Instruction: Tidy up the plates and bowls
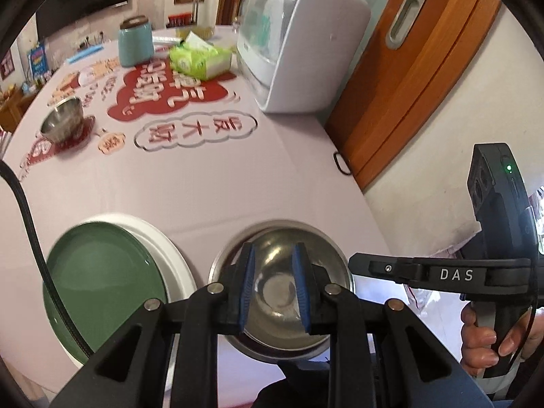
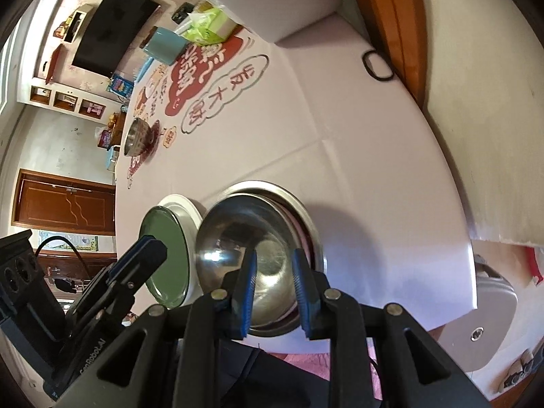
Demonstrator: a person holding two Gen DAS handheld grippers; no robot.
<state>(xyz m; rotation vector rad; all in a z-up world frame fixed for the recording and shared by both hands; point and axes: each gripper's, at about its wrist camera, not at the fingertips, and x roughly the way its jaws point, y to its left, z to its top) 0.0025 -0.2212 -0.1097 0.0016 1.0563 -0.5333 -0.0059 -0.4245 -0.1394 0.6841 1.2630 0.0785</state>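
Here your left gripper [image 1: 273, 289] hovers over a steel bowl [image 1: 282, 292] near the front edge of the surface [image 1: 272, 176], its blue pads [image 1: 246, 285] drawn close together with a narrow gap and nothing between them. The bowl seems to be nested in a second steel bowl, whose rim [image 2: 295, 204] peeks out behind it in the right wrist view. Just left of the bowls, a green plate [image 1: 102, 282] lies on a white plate [image 1: 170, 255], its rim showing along the far side. Your right gripper [image 2: 273, 289] also hangs above the bowl, jaws nearly closed and empty. Your right hand [image 1: 489, 336] grips its handle at the right of the left wrist view. Farther back, well apart from the stack, a small steel bowl [image 1: 63, 120] sits on a red printed patch of the pink tablecloth. Beyond it stand a teal canister [image 1: 135, 42], a green tissue pack [image 1: 200, 57], and a white dish cabinet [image 1: 299, 44] by a wooden door [image 1: 418, 68].
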